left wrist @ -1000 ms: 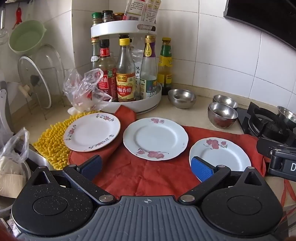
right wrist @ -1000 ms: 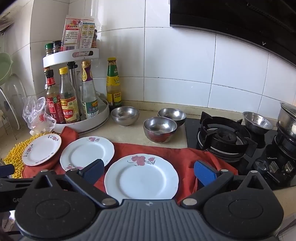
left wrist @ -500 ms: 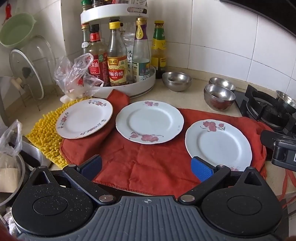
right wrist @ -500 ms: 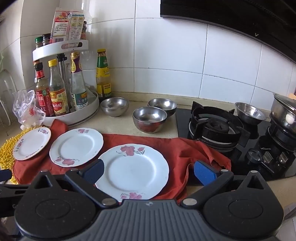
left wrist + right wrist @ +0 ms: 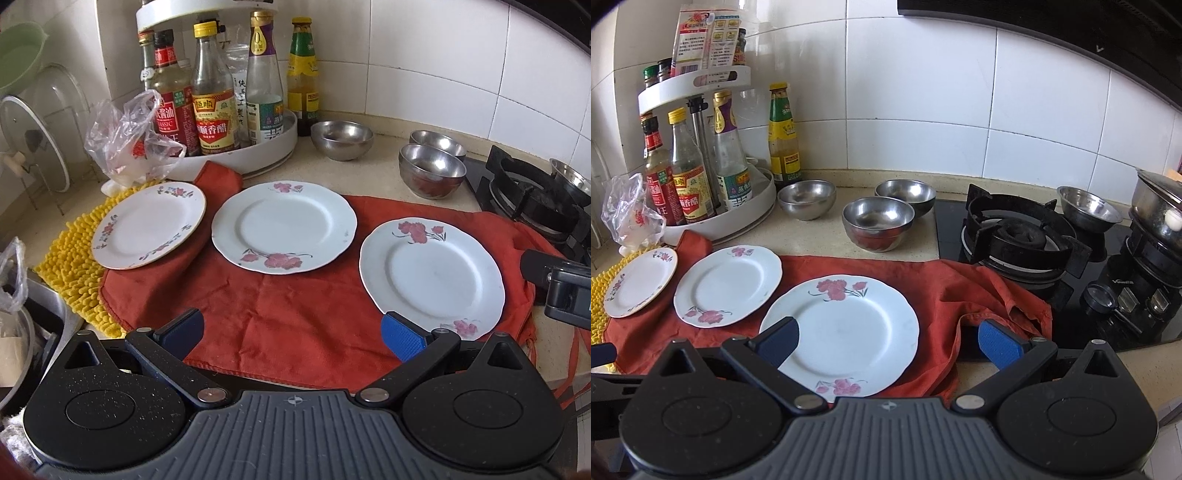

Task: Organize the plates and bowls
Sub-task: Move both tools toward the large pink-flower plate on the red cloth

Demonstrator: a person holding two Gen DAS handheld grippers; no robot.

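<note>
Both grippers are gaping wide and holding nothing: the left gripper is hovering over the red cloth, the right gripper is hanging above the near plate. Two more plates are lying leftward; the steel bowls behind are sitting empty by the stove.

Soft even daylight, sharp focus, strong fisheye bending at edges
</note>
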